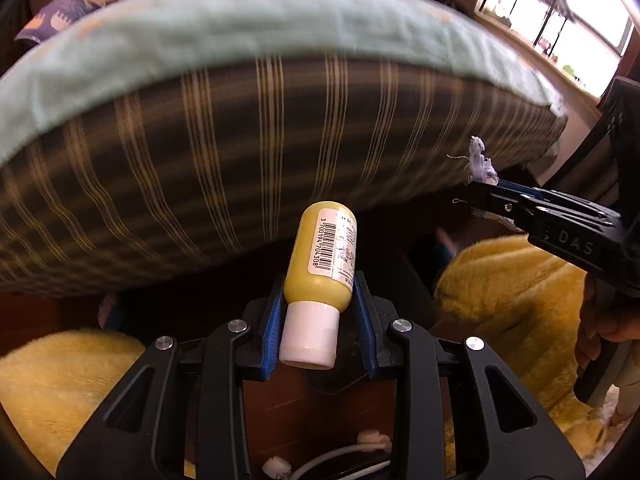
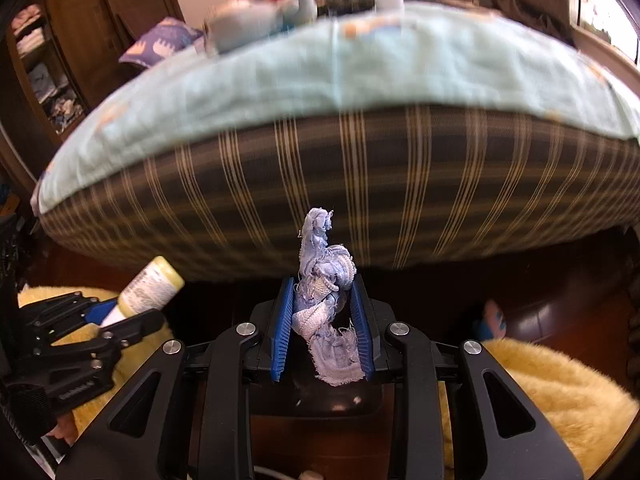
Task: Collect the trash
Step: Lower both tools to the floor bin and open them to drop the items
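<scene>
My left gripper (image 1: 320, 284) is shut on a small yellow bottle (image 1: 326, 248) with a white cap and a barcode label, held upright in front of the bed. It also shows in the right wrist view (image 2: 150, 288) at the lower left. My right gripper (image 2: 324, 284) is shut on a frayed pale blue rag (image 2: 326, 276) that sticks up between the blue pads. The rag (image 1: 480, 162) and the right gripper (image 1: 476, 196) also show at the right of the left wrist view.
A bed with a dark striped mattress side (image 1: 240, 152) and a light green sheet (image 2: 320, 76) fills the view ahead. A yellow fluffy rug (image 1: 516, 300) lies on the dark wooden floor. Shelves (image 2: 44, 68) stand at the left; a window (image 1: 568, 12) is at the right.
</scene>
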